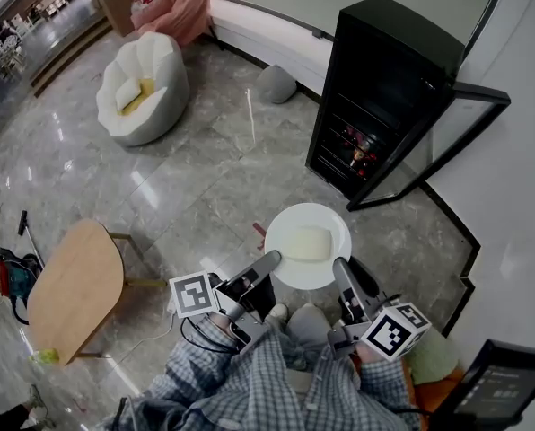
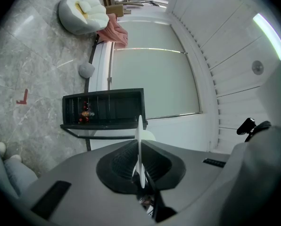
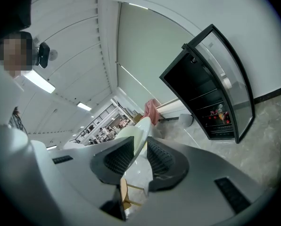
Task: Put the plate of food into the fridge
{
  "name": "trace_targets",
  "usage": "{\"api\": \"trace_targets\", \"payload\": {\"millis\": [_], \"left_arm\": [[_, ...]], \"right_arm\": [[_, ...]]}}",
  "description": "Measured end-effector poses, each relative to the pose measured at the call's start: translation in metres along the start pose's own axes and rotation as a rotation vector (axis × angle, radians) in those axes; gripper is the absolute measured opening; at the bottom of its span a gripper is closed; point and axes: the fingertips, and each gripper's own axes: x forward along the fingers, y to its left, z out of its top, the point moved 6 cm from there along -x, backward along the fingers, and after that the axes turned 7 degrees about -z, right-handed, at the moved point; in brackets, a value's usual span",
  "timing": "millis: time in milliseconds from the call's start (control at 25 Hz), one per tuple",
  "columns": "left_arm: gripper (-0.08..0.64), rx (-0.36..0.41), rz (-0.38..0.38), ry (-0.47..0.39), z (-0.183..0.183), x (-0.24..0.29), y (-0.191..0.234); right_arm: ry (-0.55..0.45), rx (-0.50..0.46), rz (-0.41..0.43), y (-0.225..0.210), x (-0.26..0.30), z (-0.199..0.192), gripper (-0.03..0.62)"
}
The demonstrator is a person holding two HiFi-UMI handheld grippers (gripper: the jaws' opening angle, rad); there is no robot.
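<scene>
A white plate carrying a pale block of food hangs in the air in front of me in the head view. My left gripper is shut on its near-left rim, and the plate edge runs between the pads in the left gripper view. On the near-right rim my right gripper is shut too, the plate rim filling the gap between its pads. The black fridge stands ahead on the floor, its glass door swung open to the right, with items on a lower shelf.
A white beanbag chair and a grey cushion sit on the marble floor to the left of the fridge. A wooden side table stands at my left, with a red tool beside it. A white wall runs along the right.
</scene>
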Motion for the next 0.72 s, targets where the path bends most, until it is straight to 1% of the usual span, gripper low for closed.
{"api": "trace_targets", "payload": {"millis": [240, 480, 560, 720], "left_arm": [[0.020, -0.008, 0.005, 0.006, 0.0004, 0.0010, 0.0010], [0.020, 0.003, 0.004, 0.010, 0.0009, 0.0008, -0.0008], [0.020, 0.012, 0.006, 0.007, 0.0021, 0.0003, -0.0008], [0.020, 0.006, 0.001, -0.014, 0.0060, 0.0006, -0.0041]], "right_arm": [[-0.001, 0.006, -0.012, -0.0001, -0.0004, 0.0007, 0.092], [-0.005, 0.018, 0.000, -0.0005, 0.0004, -0.0003, 0.089], [-0.004, 0.020, 0.006, -0.0012, 0.0022, -0.0003, 0.089], [0.008, 0.014, 0.019, 0.0016, 0.0088, 0.0038, 0.089]]}}
